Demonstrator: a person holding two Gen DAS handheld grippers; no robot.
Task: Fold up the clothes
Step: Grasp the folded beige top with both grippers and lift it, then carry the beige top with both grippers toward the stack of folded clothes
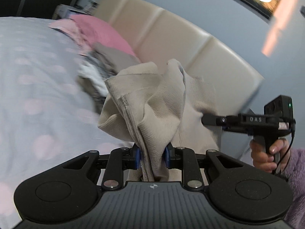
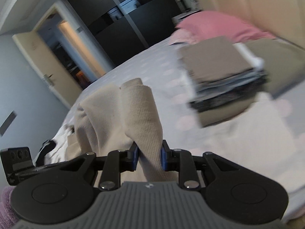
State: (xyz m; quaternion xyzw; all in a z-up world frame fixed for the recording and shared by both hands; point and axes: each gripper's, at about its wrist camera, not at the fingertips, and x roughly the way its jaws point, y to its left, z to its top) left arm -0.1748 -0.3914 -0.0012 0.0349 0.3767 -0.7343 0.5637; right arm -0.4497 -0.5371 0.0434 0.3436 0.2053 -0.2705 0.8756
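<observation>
My left tongs [image 1: 152, 157] and right tongs [image 2: 149, 157] both pinch the beige garment [image 1: 152, 99], lifted above the bed [image 1: 34, 76]. I think the thick bunched cloth could slip from one grip, and then it would fall near the folded stack [image 2: 223, 76].

The only lettering that reads clearly is "DAS", in pale raised capitals on the black body of the right gripper [image 1: 205, 118], seen side-on from the left wrist view. In the right wrist view, the left gripper's body at the left edge carries a few small pale marks, too blurred to read. A small round emblem sits at the top centre of each camera's own ribbed grey housing [image 1: 152, 186]; it holds no legible letters.
</observation>
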